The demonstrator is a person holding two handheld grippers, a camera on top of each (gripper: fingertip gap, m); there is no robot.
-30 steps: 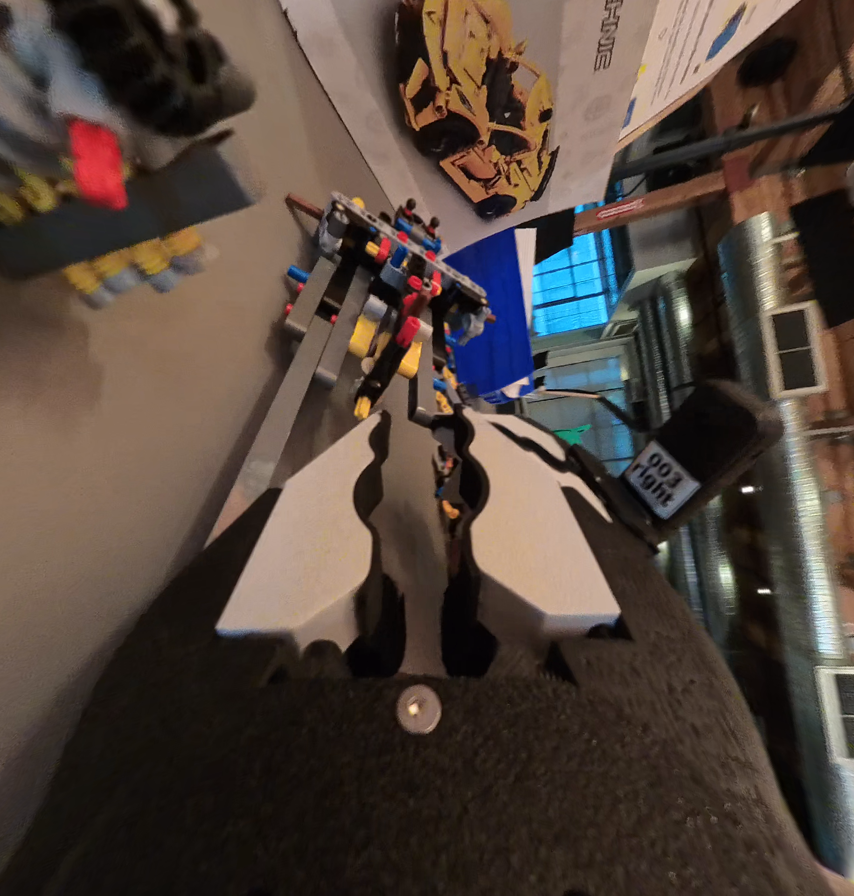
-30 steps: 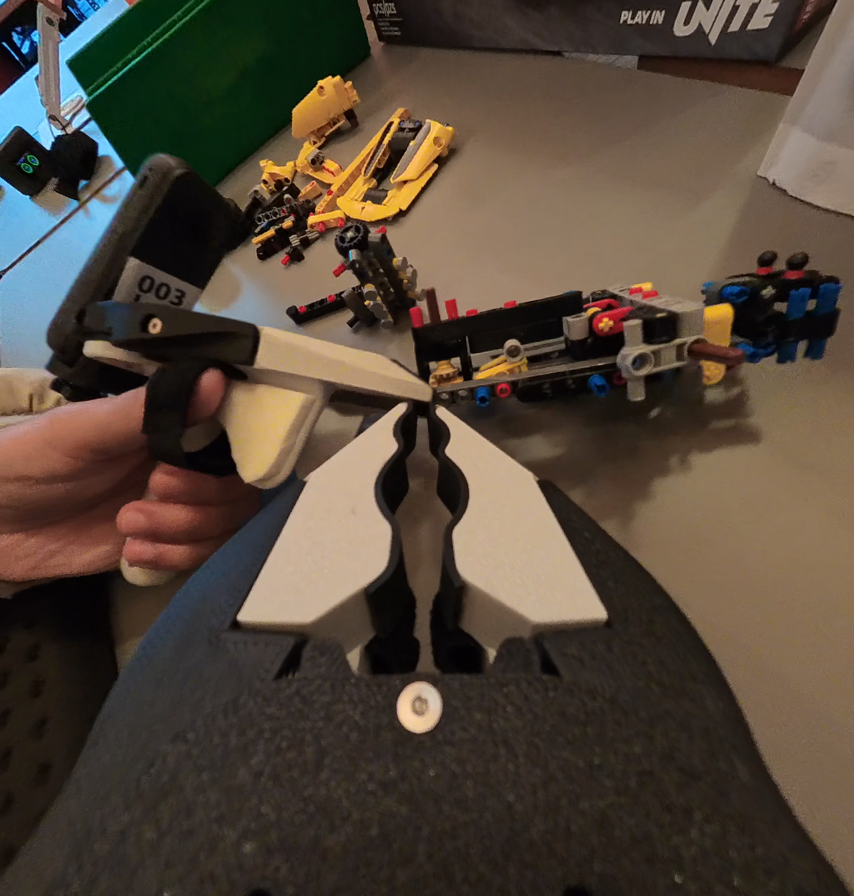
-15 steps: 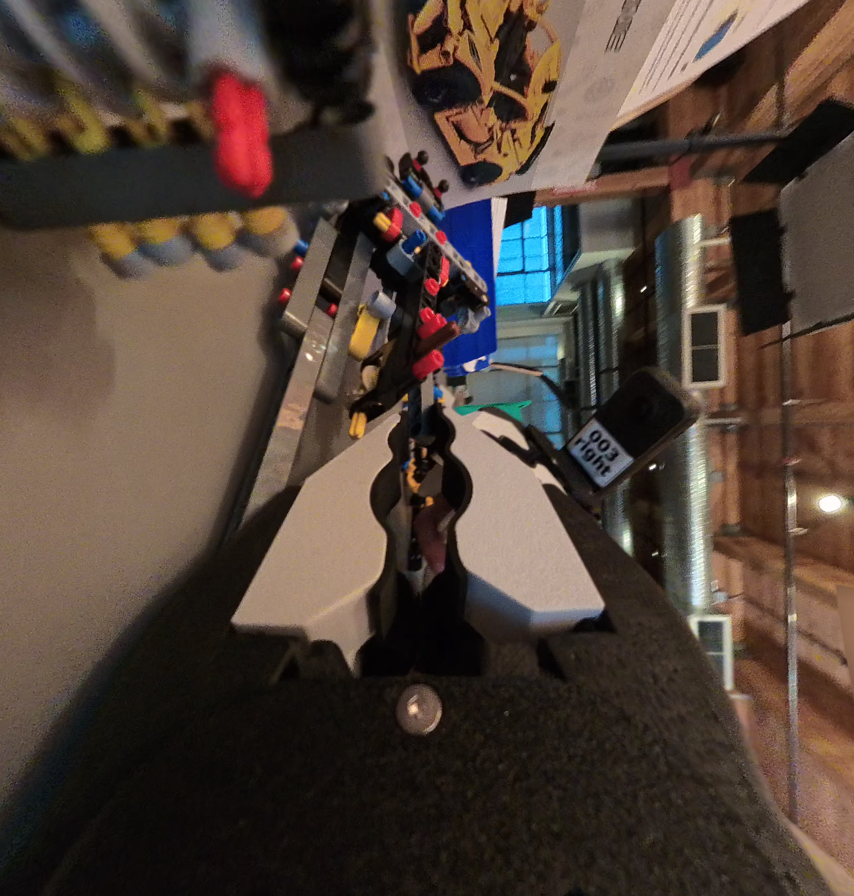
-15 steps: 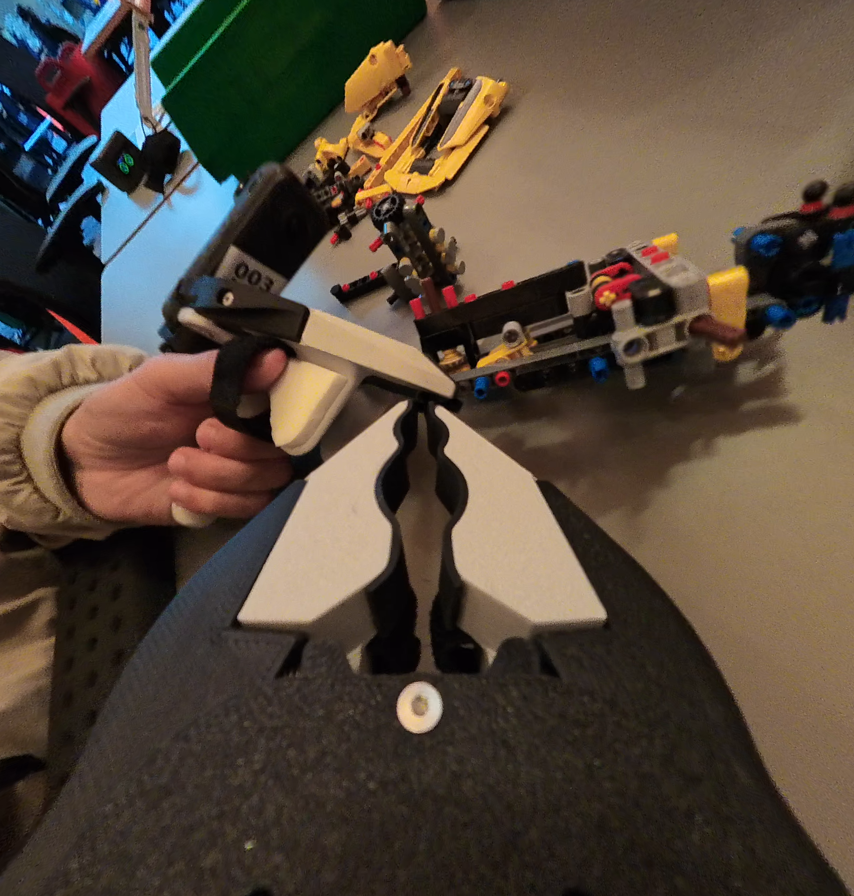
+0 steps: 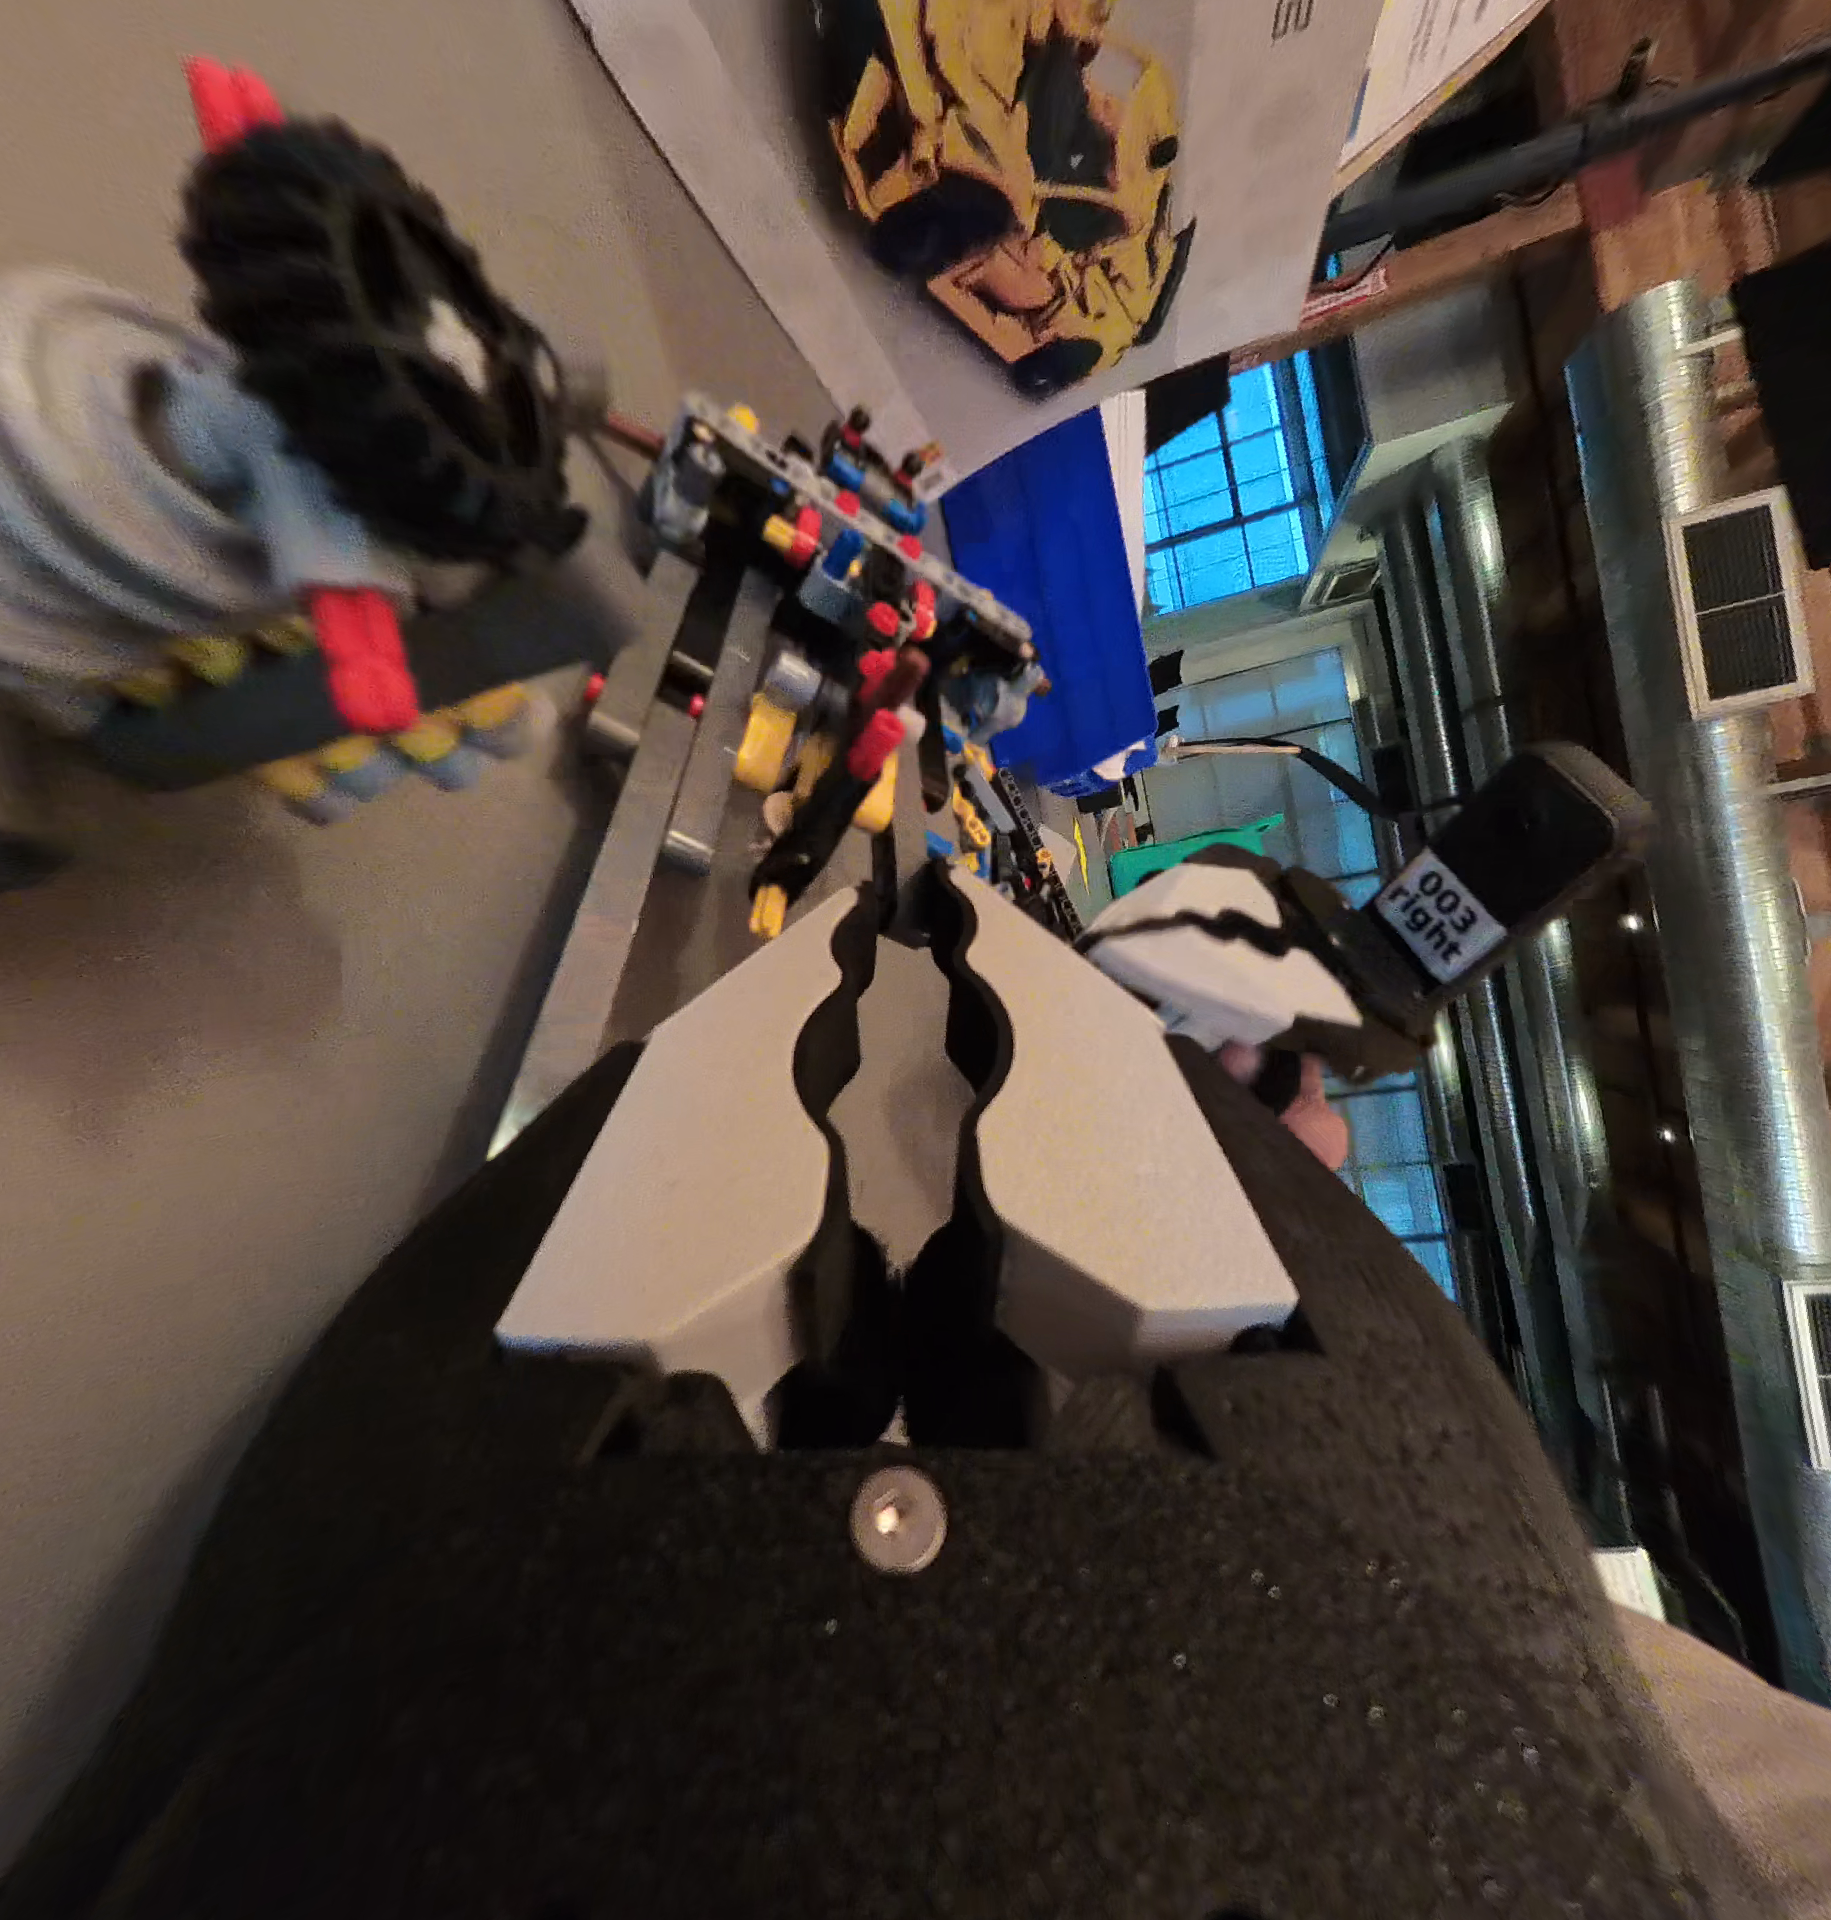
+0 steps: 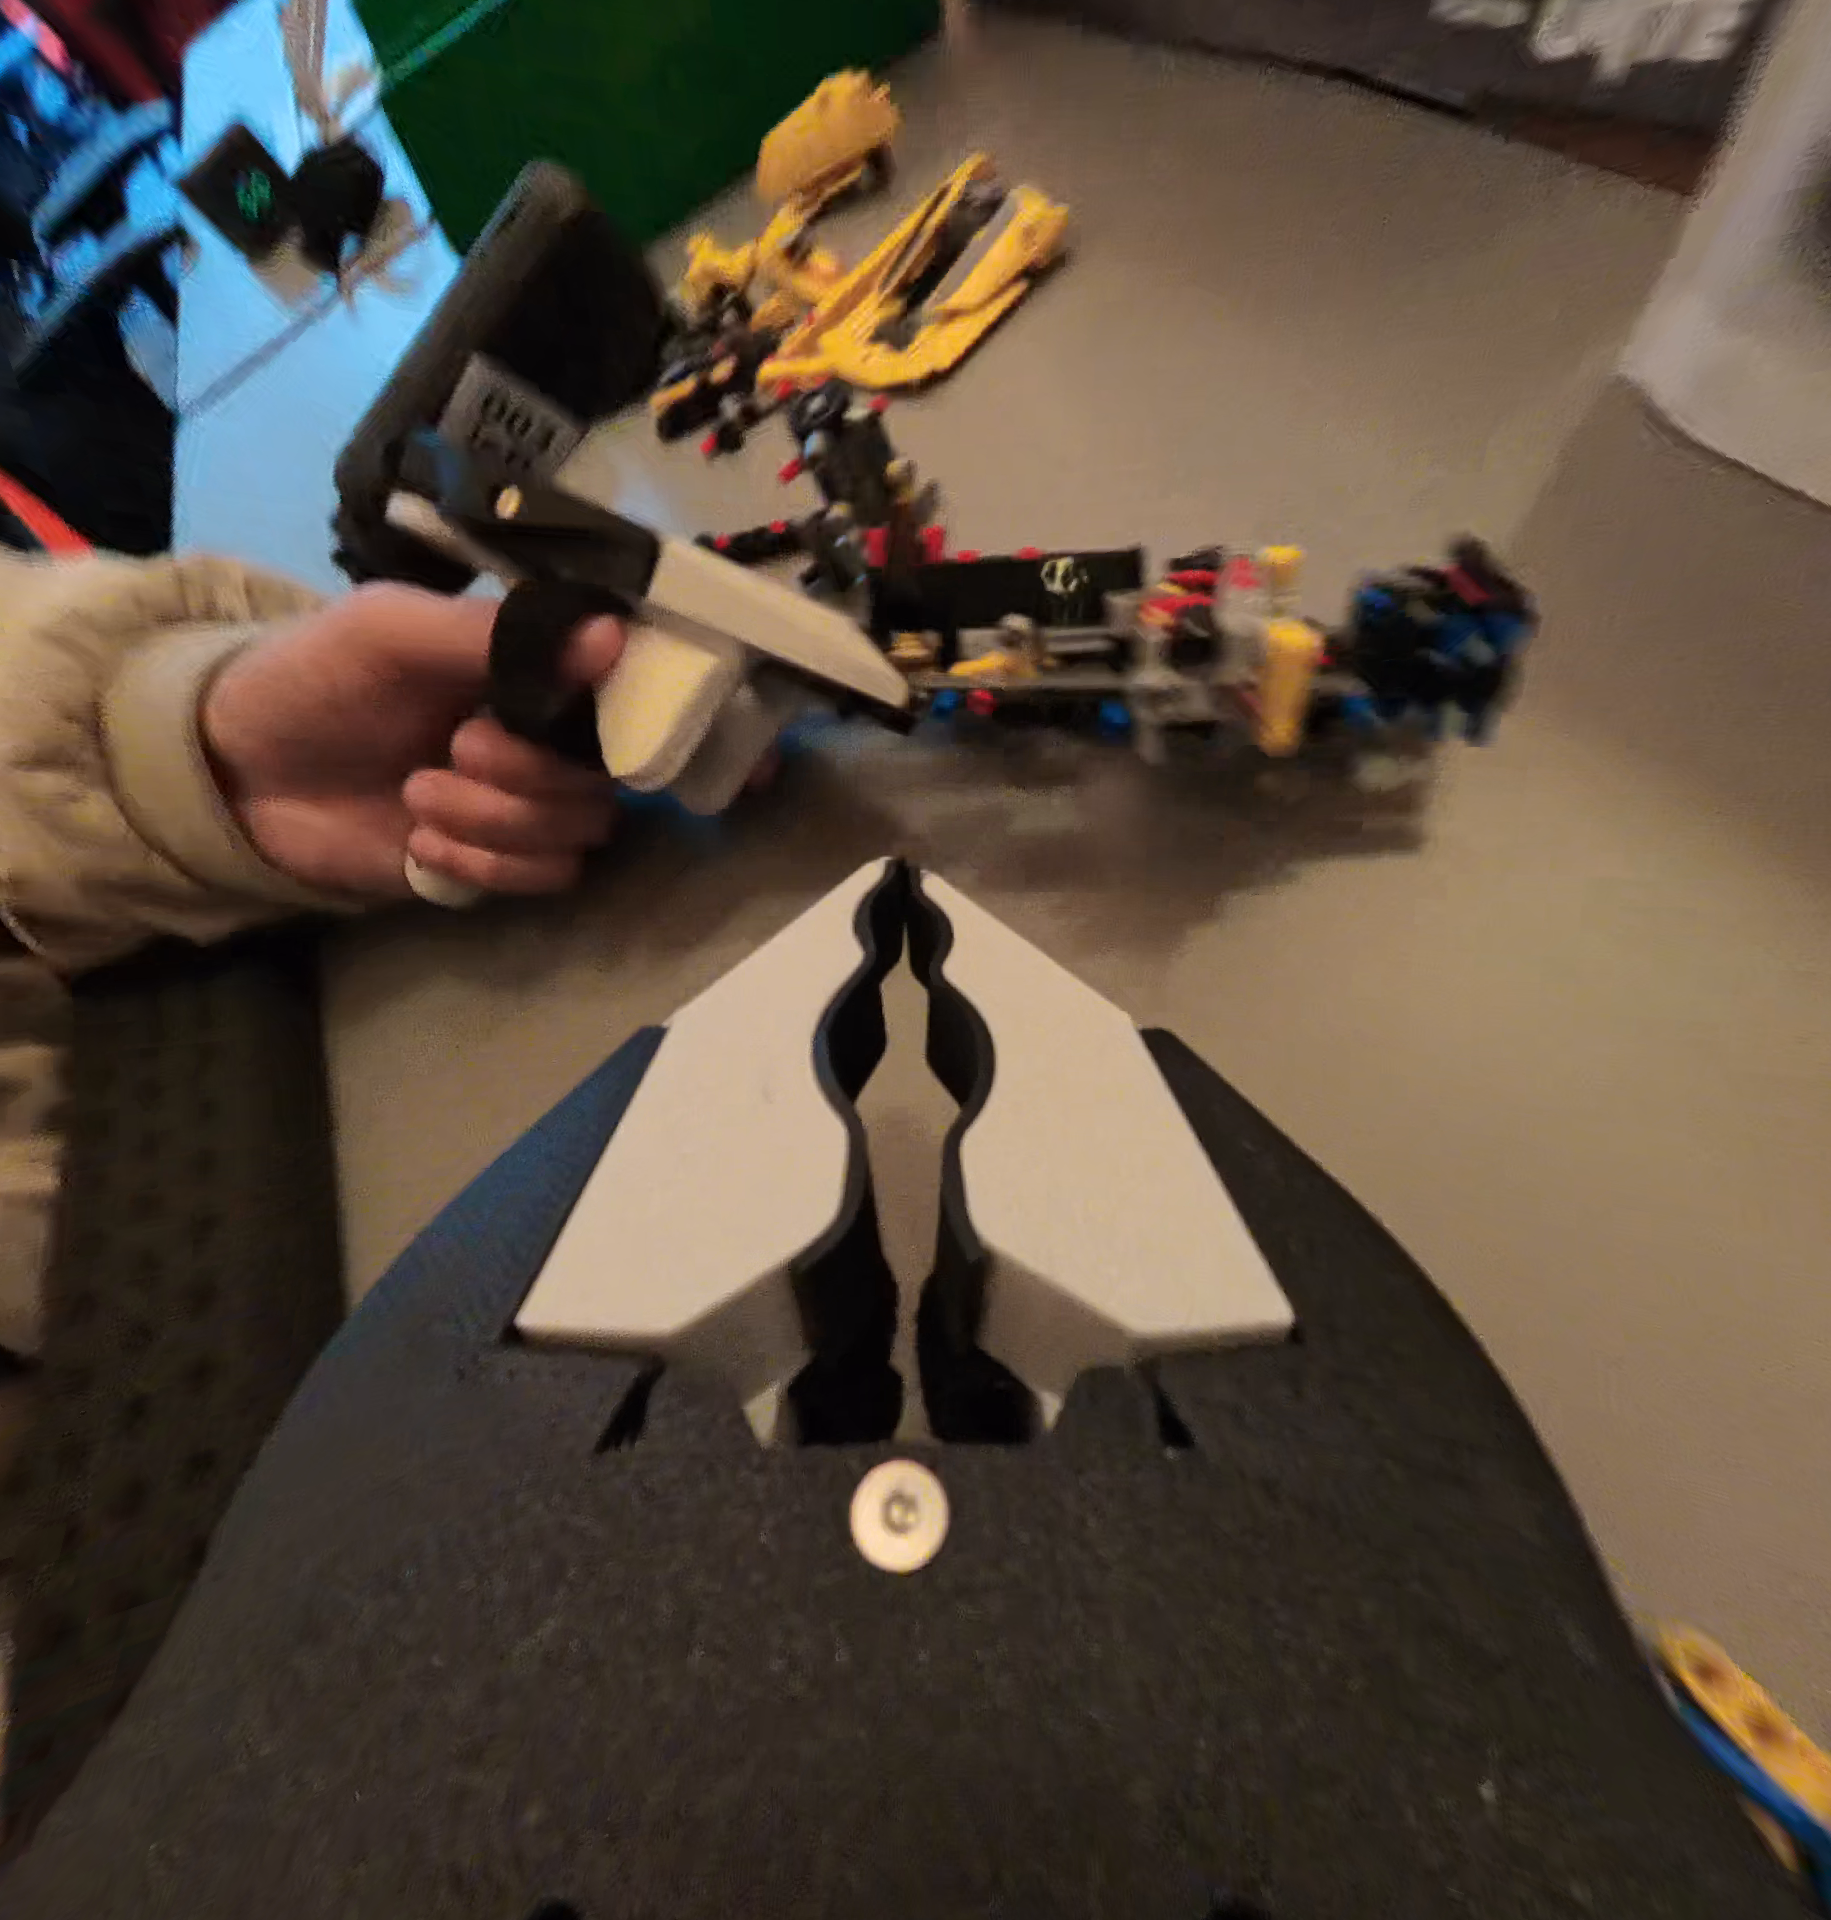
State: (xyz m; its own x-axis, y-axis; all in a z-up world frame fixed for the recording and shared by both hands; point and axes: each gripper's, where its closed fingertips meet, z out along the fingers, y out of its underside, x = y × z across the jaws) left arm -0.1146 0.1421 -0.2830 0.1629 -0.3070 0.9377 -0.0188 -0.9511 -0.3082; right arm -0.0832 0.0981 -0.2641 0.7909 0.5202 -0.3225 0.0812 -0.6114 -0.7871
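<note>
Left wrist view: the left gripper (image 5: 903, 899) has its jaws drawn nearly together, leaving a slim gap. Its tips sit at the near end of the long brick model (image 5: 849, 582), where a thin black strip runs up to them. Whether they pinch that strip cannot be told. Half a second ago parts of the model sat deep between the fingers; now the channel behind the tips is bare, so the gripper has backed off to the model's very end.

At centre right of the same frame is the other tool, which carries a small labelled camera block. A blurred black toothed wheel assembly (image 5: 350, 343) fills the upper left, and a printed sheet with a yellow car (image 5: 1015, 177) lies along the top.

In the right wrist view, the right gripper (image 6: 900, 883) is clenched, with its tips meeting and nothing between them. It has pulled back over the bare grey table (image 6: 1410, 1039) and now stands apart from the model, which crosses mid-frame. A hand (image 6: 371, 727) at left centre holds the left tool against the model's left end. Loose yellow parts (image 6: 890, 301) lie at upper centre, beside a green box (image 6: 630, 94).
</note>
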